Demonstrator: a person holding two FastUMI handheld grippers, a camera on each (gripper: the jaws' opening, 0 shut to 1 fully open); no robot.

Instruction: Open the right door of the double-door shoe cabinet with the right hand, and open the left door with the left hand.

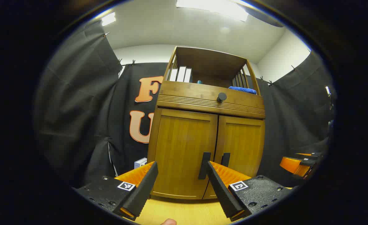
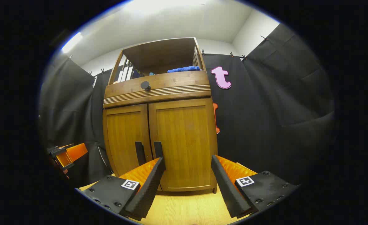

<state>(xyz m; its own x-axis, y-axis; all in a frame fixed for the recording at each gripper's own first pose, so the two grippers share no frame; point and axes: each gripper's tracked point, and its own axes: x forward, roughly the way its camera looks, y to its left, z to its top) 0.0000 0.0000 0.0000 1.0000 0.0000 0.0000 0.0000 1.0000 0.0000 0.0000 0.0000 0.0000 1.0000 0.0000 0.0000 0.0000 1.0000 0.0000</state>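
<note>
Nothing of the task is done yet, I judge: the shoe cabinet (image 2: 159, 125) stands on the pale wooden floor (image 2: 187, 209) before the black cloth wall, with the right door (image 2: 184, 140) and the left door (image 1: 184, 150) both closed. It is warm brown wood with flat framed panels. Each door carries a slim dark upright handle (image 2: 158, 150). Both the left tongs (image 1: 184, 193) and the right tongs (image 2: 187, 187) are wide open and hold nothing.
</note>
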